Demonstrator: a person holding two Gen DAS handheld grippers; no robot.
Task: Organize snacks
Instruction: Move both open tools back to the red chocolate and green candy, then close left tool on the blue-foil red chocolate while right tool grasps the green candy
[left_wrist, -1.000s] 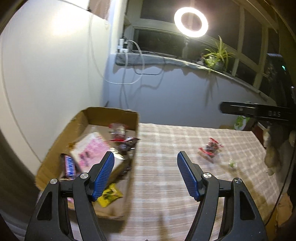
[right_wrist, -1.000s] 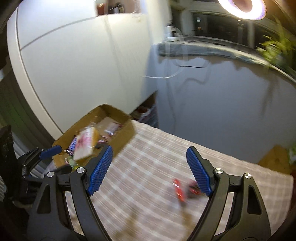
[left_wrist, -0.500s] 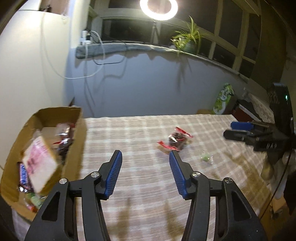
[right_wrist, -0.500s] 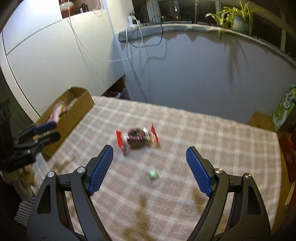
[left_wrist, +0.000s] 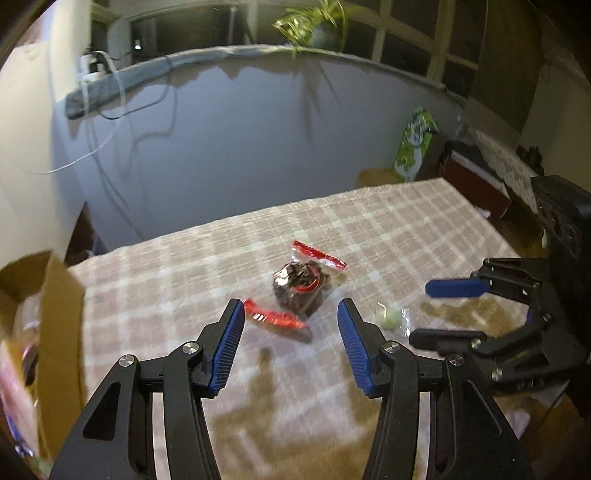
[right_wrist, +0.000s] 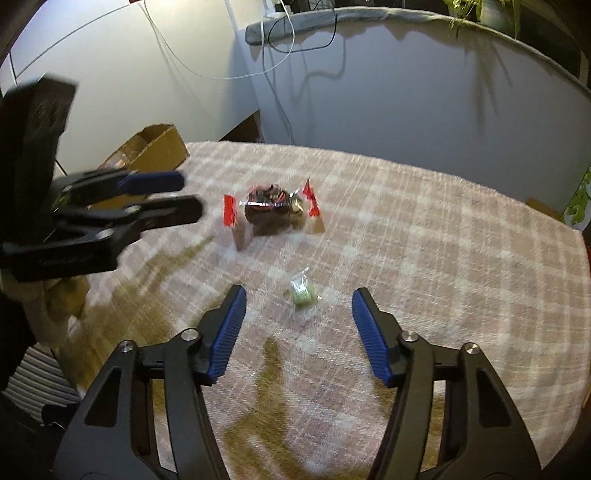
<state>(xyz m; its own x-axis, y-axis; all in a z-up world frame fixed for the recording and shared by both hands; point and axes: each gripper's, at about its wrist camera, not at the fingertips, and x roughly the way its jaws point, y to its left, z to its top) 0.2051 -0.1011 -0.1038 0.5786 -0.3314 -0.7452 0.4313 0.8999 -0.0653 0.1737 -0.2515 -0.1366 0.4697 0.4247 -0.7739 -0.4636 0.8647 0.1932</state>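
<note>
Both tongs are spread wide and hold nothing. The left tongs (left_wrist: 291, 314) hover near the red-ended snack bag (left_wrist: 299, 291) on the checked desk (left_wrist: 406, 229). The right tongs (right_wrist: 297, 301) hover over the small green candy (right_wrist: 303, 291). The cardboard box (right_wrist: 155, 147) sits at the desk's edge.

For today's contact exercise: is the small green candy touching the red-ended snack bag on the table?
Apart. The right wrist view shows the small green candy lying nearer the camera than the red-ended snack bag, with a clear strip of checked tablecloth between them.
</note>
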